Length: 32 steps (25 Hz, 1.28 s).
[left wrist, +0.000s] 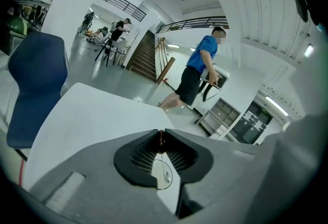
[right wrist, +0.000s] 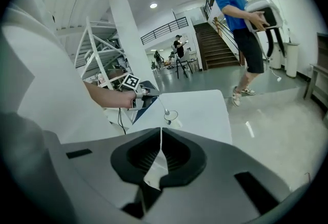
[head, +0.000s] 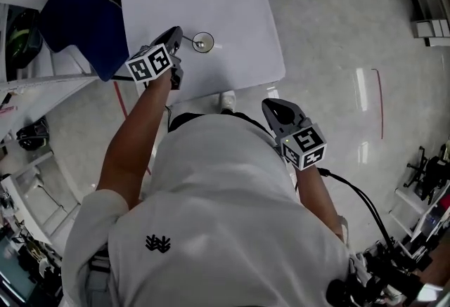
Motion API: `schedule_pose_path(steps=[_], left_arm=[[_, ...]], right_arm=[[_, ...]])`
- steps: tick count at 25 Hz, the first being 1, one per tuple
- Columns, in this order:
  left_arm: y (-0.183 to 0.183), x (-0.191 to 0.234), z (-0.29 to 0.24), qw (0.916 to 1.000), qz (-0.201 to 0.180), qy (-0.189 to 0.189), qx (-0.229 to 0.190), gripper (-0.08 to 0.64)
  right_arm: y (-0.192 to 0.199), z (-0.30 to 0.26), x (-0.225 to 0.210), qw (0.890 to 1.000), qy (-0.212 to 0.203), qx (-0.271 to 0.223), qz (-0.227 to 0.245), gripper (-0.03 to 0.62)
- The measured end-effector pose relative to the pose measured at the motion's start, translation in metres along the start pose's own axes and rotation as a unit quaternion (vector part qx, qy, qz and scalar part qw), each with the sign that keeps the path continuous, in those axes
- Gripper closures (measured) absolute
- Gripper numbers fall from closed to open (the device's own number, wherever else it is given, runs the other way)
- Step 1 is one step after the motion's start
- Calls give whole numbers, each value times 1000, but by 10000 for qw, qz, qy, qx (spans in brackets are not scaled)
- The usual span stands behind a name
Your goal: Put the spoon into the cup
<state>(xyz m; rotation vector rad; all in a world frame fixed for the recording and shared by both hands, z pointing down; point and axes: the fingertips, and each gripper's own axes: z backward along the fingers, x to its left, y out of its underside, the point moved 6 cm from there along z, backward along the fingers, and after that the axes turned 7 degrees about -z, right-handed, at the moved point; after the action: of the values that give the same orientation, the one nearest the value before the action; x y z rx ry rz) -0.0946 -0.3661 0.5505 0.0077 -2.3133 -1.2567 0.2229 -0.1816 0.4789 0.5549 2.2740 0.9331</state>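
A clear glass cup (head: pixel 203 42) stands on the white table (head: pixel 232 3), near its front edge. My left gripper (head: pixel 174 36) is just left of the cup and shut on the thin handle of a small spoon (right wrist: pixel 166 112). The handle slants down from the pinched tips (left wrist: pixel 160 135), and the spoon's bowl (left wrist: pixel 166 179) hangs at the cup's rim (left wrist: pixel 163 170). My right gripper (head: pixel 278 110) is off the table, close to the person's body above the floor. Its jaws (right wrist: pixel 161 130) are shut with nothing between them.
A blue chair (head: pixel 81 21) stands against the table's left side. Racks and clutter (head: pixel 24 137) fill the left. Beyond the table, a person in a blue shirt (left wrist: pixel 202 72) walks past carrying a chair, near a staircase (right wrist: pixel 212 43).
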Motion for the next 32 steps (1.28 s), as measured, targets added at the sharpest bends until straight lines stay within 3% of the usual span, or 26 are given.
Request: schedule_pose_path(steps=[5,12,32], left_arm=[[22,17,-42,9992,54,-353,189,512],[40,37,-52,9975,13,-648,288,512],[60,18,-58,9923,-568,-813,737,497]], right_arm=[[-4,-9,-44,9997,-113,188,-55,574],[-12,-17,-56,9992,-179,333,-99,574],[-16,-19,-65,9991,-229,346,-132,574]])
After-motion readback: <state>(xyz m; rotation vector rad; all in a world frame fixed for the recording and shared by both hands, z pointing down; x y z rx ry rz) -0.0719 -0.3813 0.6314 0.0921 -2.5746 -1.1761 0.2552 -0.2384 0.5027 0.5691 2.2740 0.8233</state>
